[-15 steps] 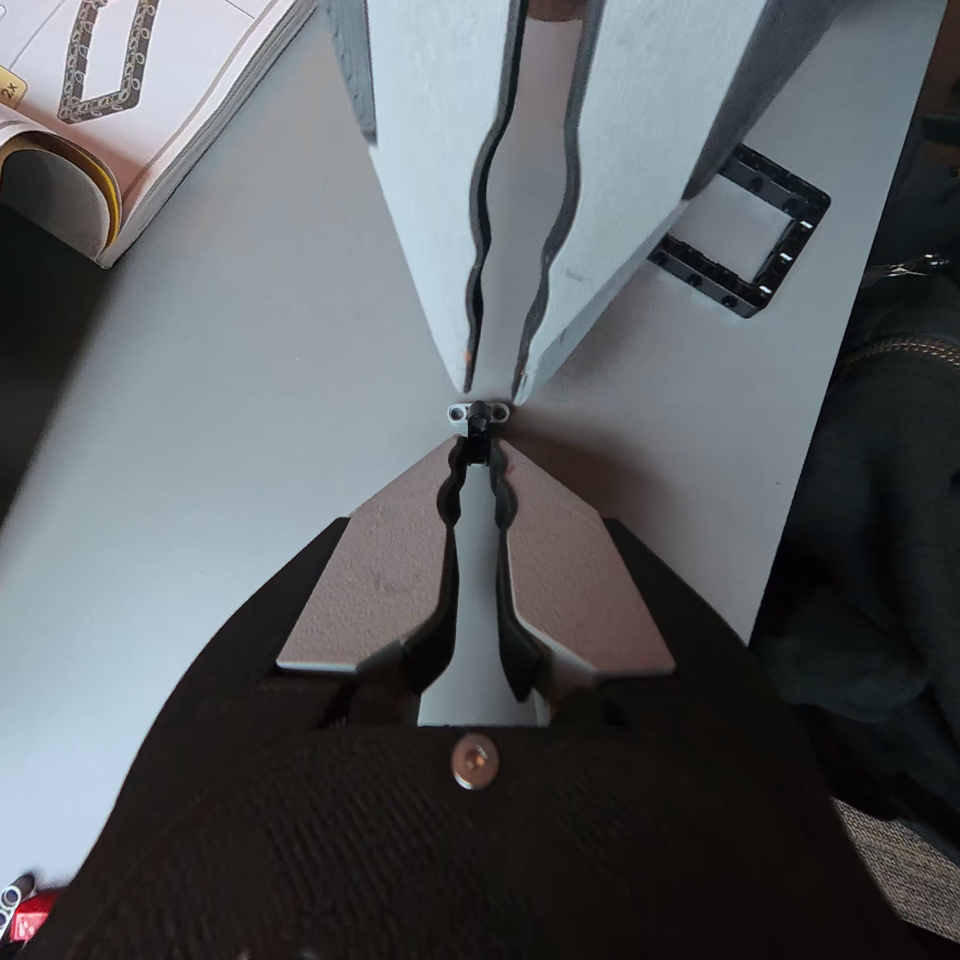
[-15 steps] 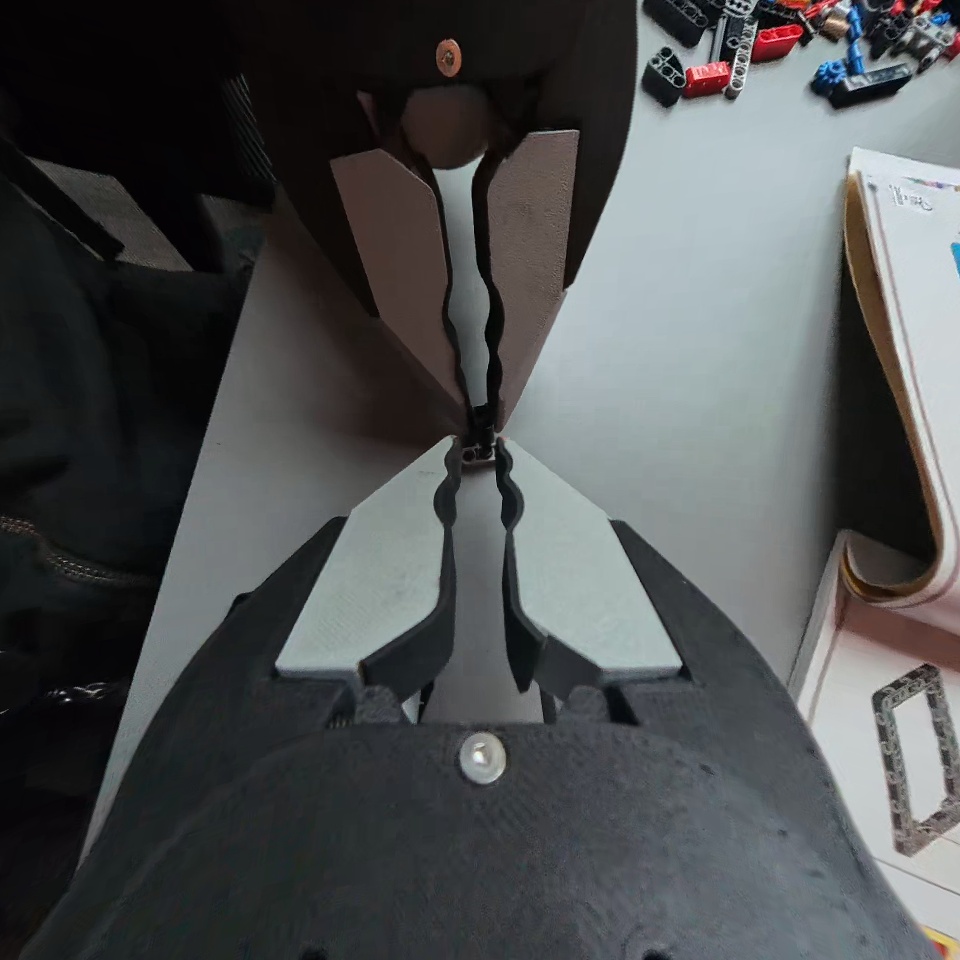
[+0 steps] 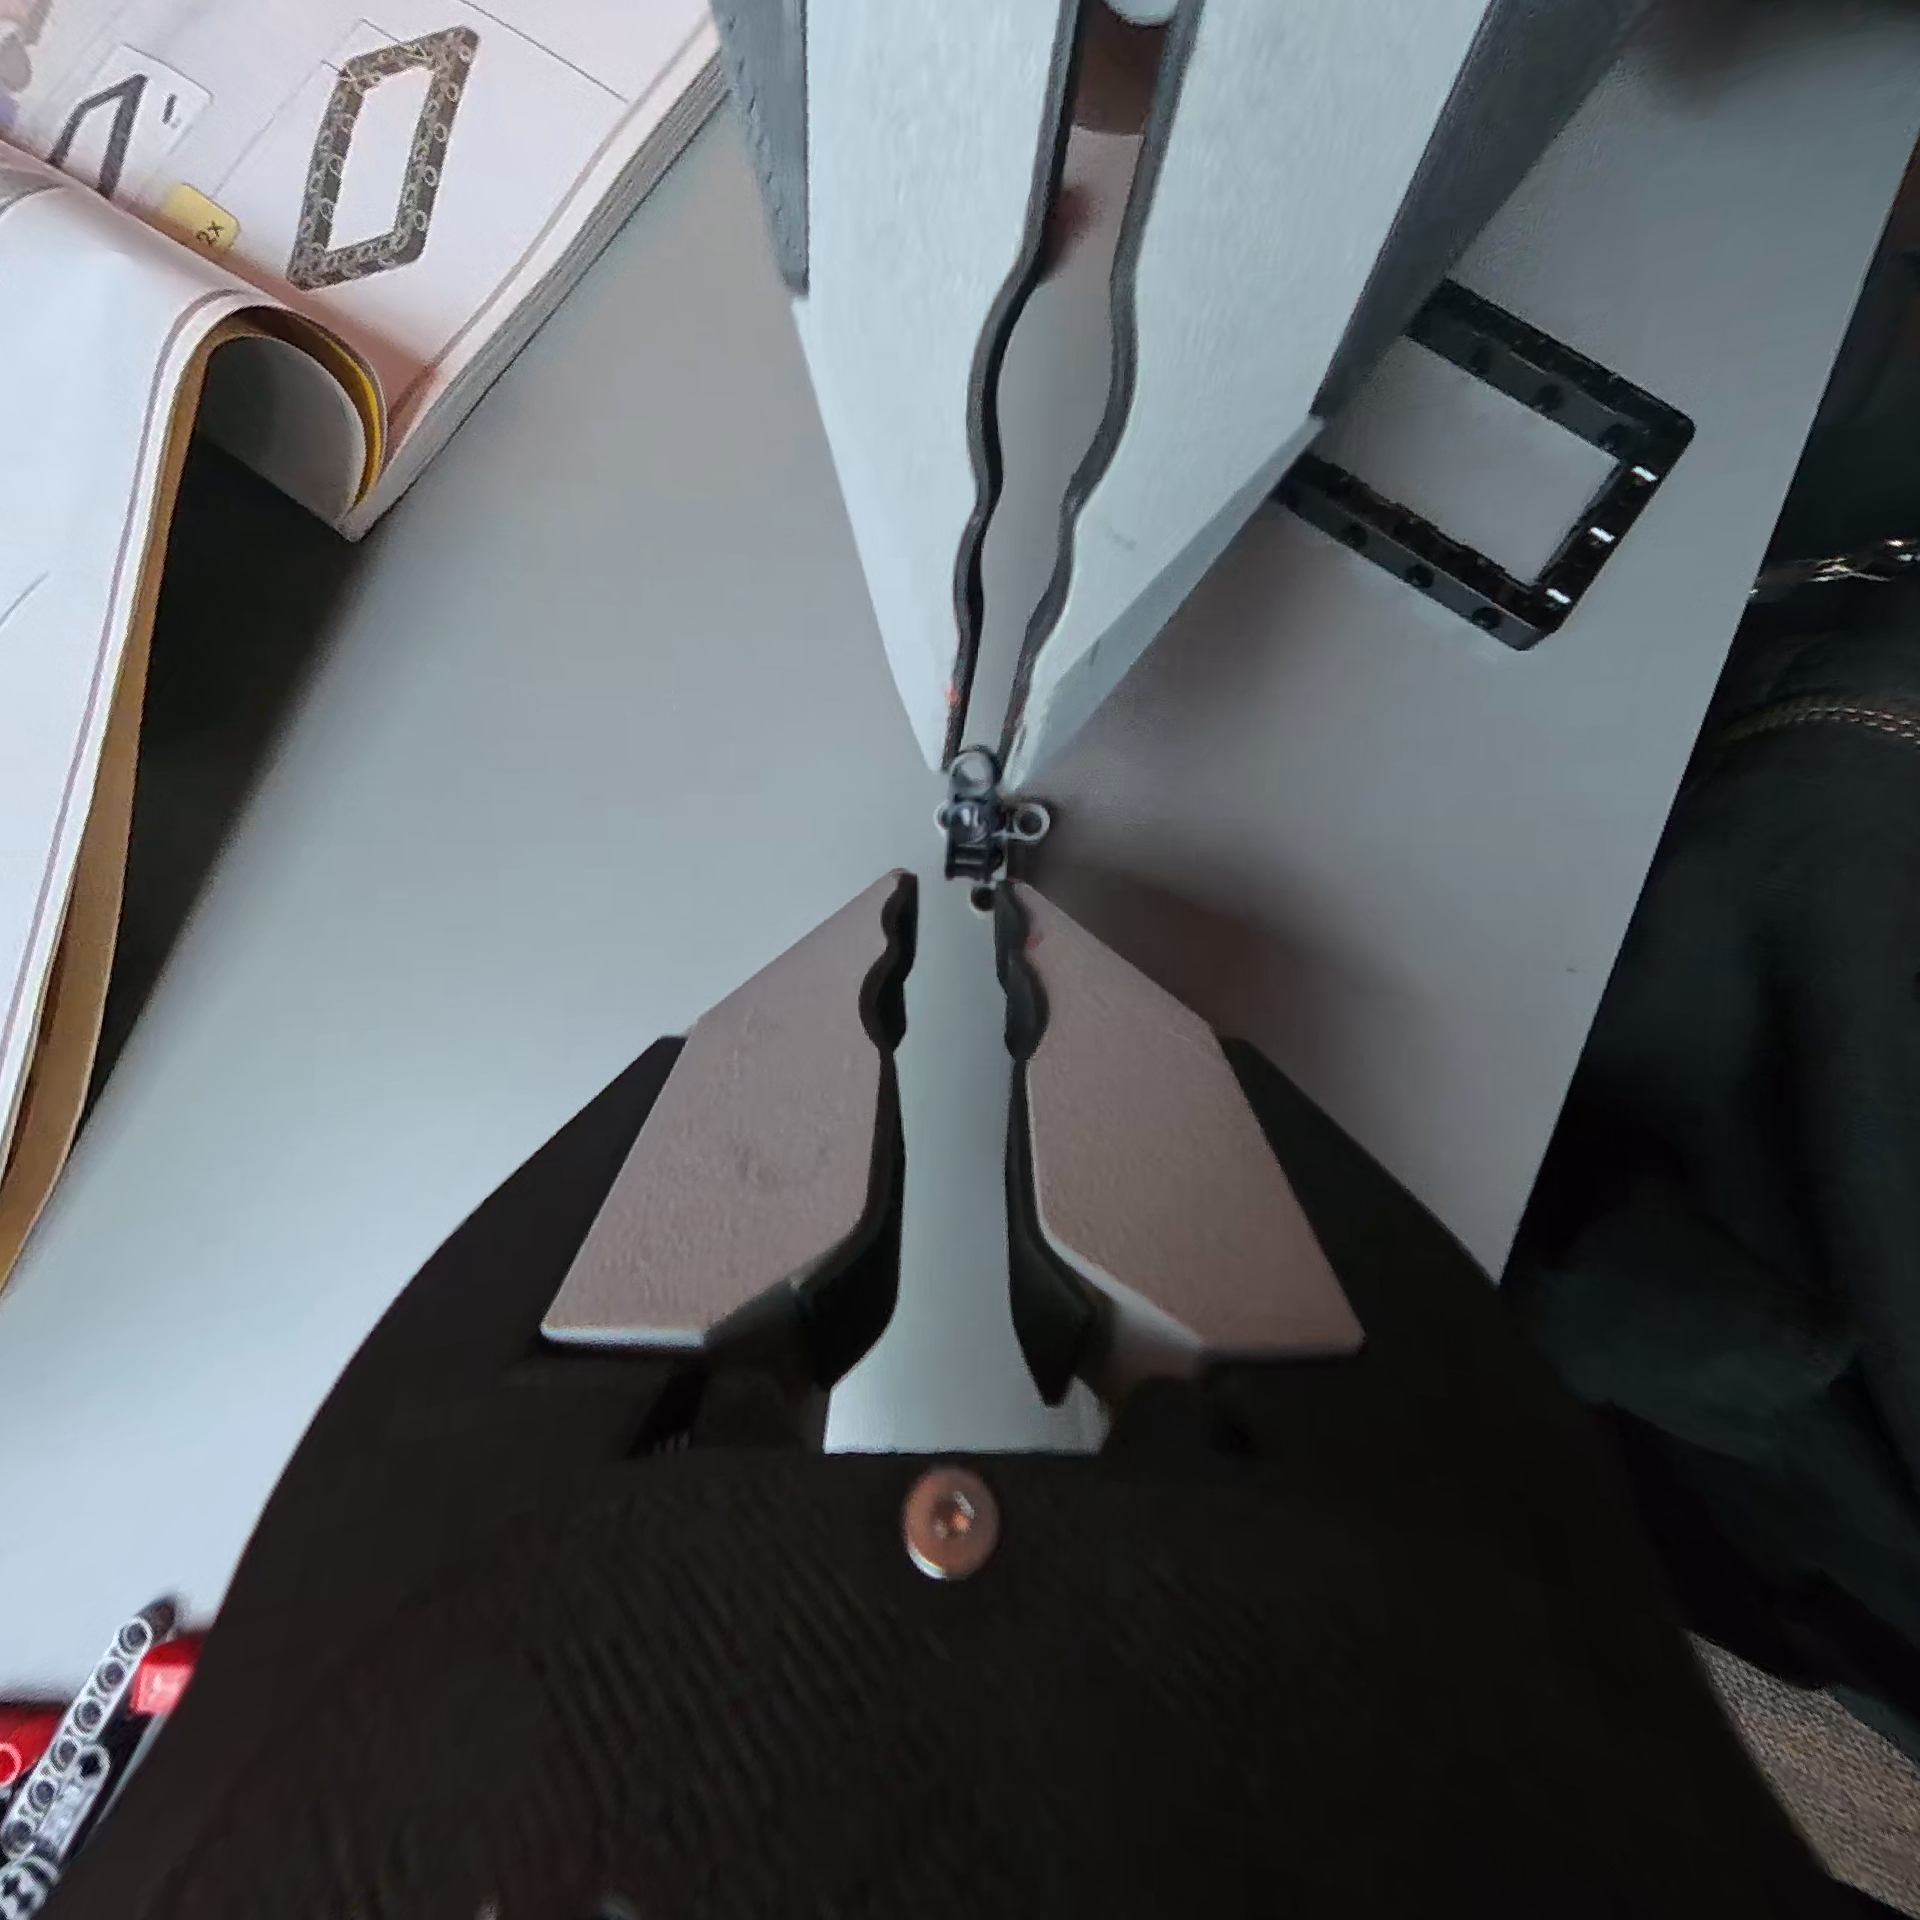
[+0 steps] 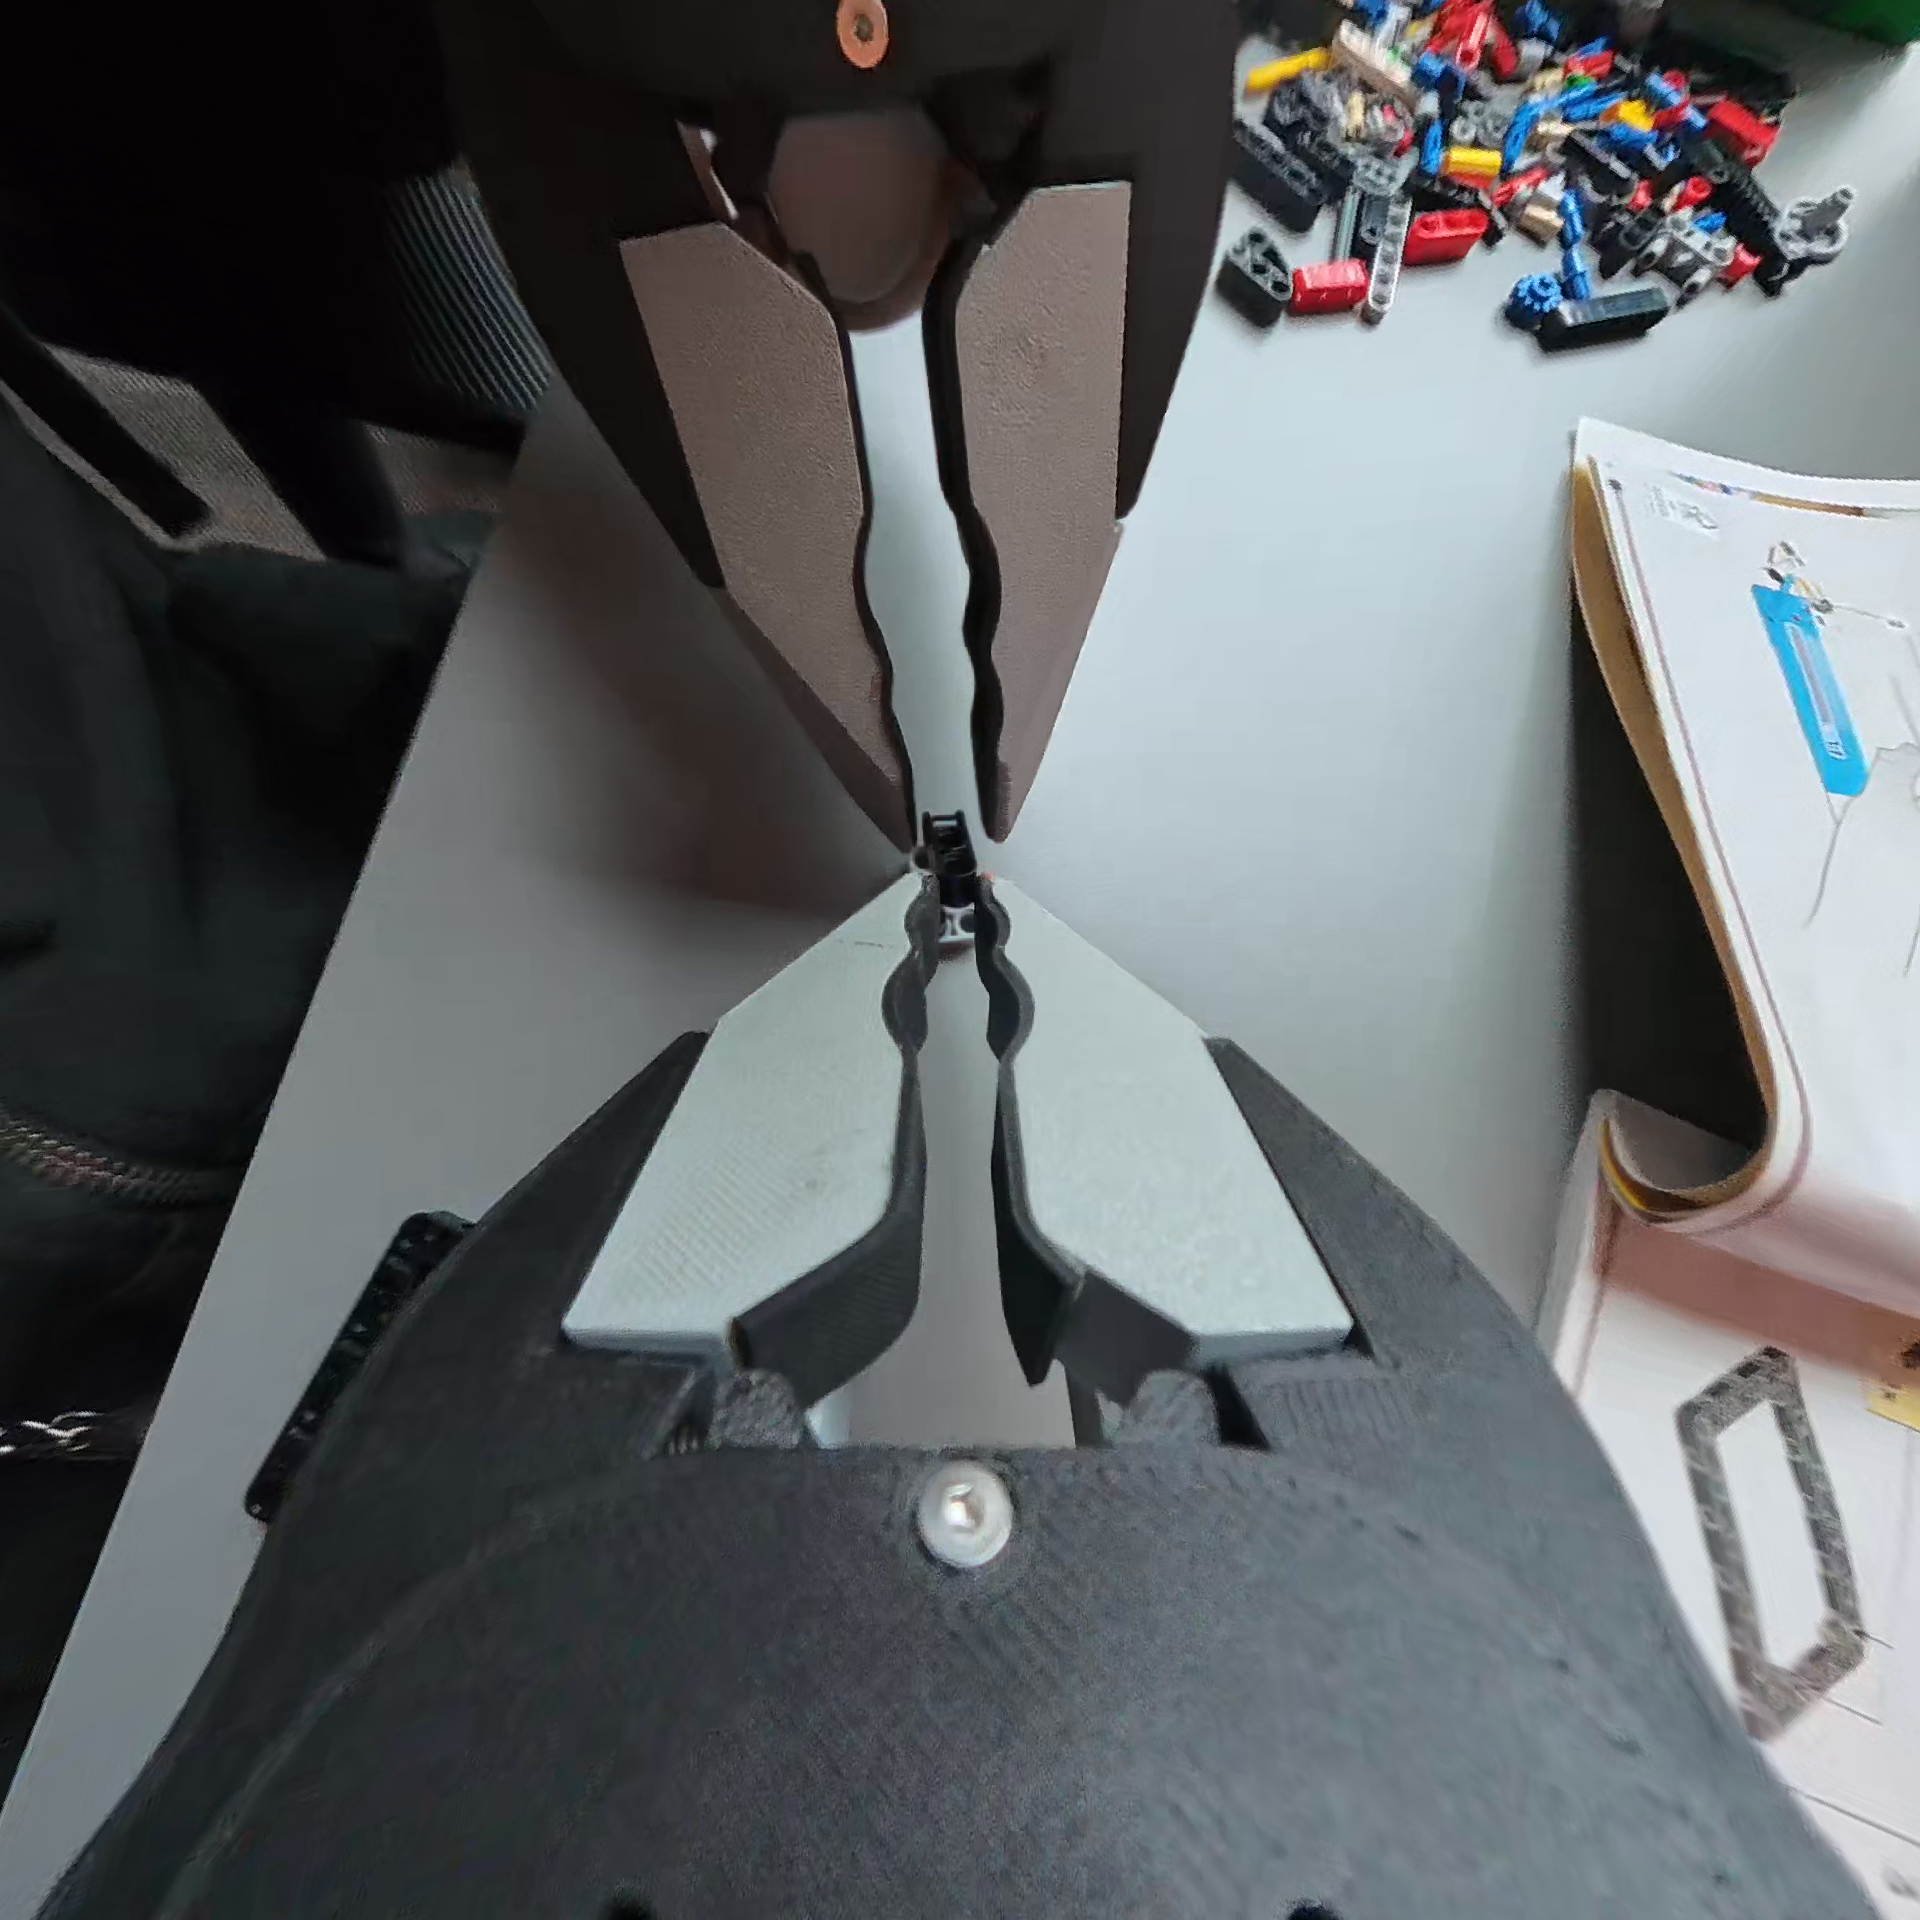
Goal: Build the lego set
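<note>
A small grey connector with a black pin (image 3: 982,821) through it hangs just above the white table (image 3: 468,883). My right gripper (image 4: 951,899), with grey fingers, is shut on the grey connector (image 4: 951,927). The pin (image 4: 948,844) sticks out toward the left gripper. My left gripper (image 3: 954,888), with brown fingers, faces it tip to tip. Its jaws stand slightly apart, just short of the pin, and hold nothing. The right gripper (image 3: 987,743) comes down from the top of the left wrist view. The left gripper (image 4: 951,826) comes down from the top of the right wrist view.
A black rectangular frame (image 3: 1486,488) lies behind the right gripper near the table edge; its side (image 4: 353,1351) shows beside my right gripper. An open instruction booklet (image 3: 312,208) (image 4: 1766,831) lies to the side. A pile of loose coloured pieces (image 4: 1538,156) sits far back. Dark fabric (image 3: 1766,1039) lies beyond the table edge.
My left gripper has opened and let go of the black pin, drawing back slightly. The pin stays in the grey connector held by my right gripper.
</note>
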